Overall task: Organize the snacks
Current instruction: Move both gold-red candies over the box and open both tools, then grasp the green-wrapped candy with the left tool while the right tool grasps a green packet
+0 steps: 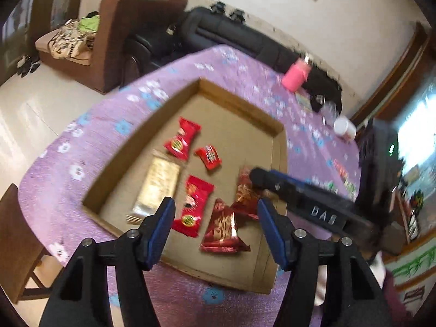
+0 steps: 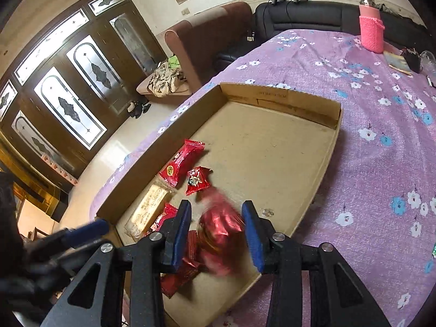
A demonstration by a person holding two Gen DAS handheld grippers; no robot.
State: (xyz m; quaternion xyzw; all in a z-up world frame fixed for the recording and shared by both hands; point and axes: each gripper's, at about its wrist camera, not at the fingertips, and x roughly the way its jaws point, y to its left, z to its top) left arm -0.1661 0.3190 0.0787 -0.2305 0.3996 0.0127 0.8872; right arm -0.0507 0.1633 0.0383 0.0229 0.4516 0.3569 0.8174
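Right gripper (image 2: 215, 231) fingers apart, blurred dark-red snack (image 2: 220, 226) between them, over cardboard tray (image 2: 280, 98), purple tablecloth (image 2: 368, 163)

One shallow cardboard box (image 1: 130, 158) is seen on one table covered by a purple flowered cloth (image 1: 81, 147). Six wrapped snacks are counted inside the box: two long bright red packets (image 1: 182, 140) (image 1: 194, 204), one small red packet (image 1: 209, 157), two dark red foil packets (image 1: 223, 227) (image 1: 245, 193), and one gold bar-shaped packet (image 1: 159, 185). One of the dark red packets is blurred in the right wrist view (image 2: 220, 226). One pink bottle (image 2: 371, 26) and one white cup (image 1: 344, 128) are counted on the cloth. Two sofas are seen behind, one brown (image 1: 114, 32) and one black (image 1: 231, 35).
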